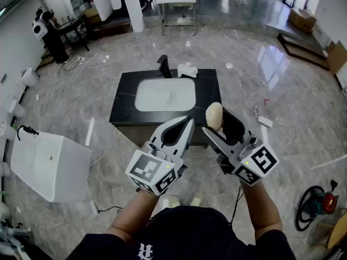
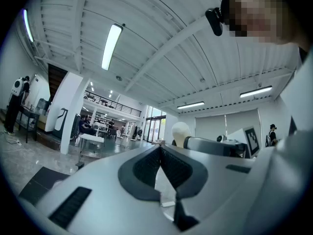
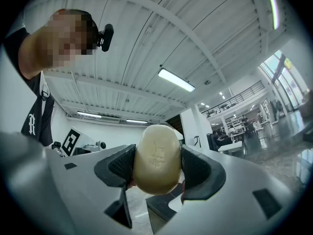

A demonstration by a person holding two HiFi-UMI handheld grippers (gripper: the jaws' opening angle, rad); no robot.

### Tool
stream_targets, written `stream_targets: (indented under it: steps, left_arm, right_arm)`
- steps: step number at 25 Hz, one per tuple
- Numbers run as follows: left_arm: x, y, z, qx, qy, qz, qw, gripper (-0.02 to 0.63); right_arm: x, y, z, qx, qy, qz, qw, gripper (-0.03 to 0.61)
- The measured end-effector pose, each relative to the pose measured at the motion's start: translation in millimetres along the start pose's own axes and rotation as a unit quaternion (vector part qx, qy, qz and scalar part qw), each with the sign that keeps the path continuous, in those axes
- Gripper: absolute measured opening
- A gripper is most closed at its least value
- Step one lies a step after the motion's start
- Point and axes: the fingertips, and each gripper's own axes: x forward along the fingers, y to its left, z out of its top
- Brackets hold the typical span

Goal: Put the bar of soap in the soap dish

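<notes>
In the head view my right gripper [image 1: 215, 122] is shut on a cream oval bar of soap [image 1: 214, 116], held in the air in front of a black counter [image 1: 209, 91] with a white sink basin [image 1: 165, 95]. The right gripper view shows the soap [image 3: 156, 159] pressed between both dark pads, pointing a little upward. A white soap dish [image 1: 187, 70] sits at the counter's back edge, right of the black tap [image 1: 162, 66]. My left gripper [image 1: 189, 122] hovers beside the right one, jaws together and empty. The left gripper view shows its tips [image 2: 160, 149] meeting, with the soap [image 2: 180, 131] beyond.
A white tub [image 1: 49, 164] stands on the marble floor at the left. Cables trail round the counter, and a red and black machine [image 1: 319, 205] lies at the lower right. A white table [image 1: 176, 4] stands far behind the counter.
</notes>
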Motion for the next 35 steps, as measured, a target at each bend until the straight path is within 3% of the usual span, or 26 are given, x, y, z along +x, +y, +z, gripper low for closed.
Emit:
stream_targets:
  steps: [5, 8, 13, 35]
  left_arm:
    - [5.1, -2.7, -4.7, -0.01, -0.003, 0.0, 0.9999, 0.008]
    - [8.3, -4.9, -8.1, -0.02, -0.005, 0.001, 0.9998, 0.008]
    - [15.9, -10.6, -7.4, -0.025, -0.003, 0.001, 0.9997, 0.008]
    - [72.7, -26.0, -19.3, -0.011, -0.001, 0.026, 0.9996, 0.008]
  right_arm:
    - [-5.7, -4.1, 1.8, 0.018, -0.009, 0.012, 1.0, 0.279]
    - [-12.4, -7.3, 8.4, 0.071, -0.036, 0.033, 0.996, 0.279]
    - [-23.1, -19.6, 24.3, 0.163, -0.087, 0.065, 0.981, 0.279]
    - [-53.7, -80.7, 32.8, 0.175, -0.098, 0.081, 0.976, 0.28]
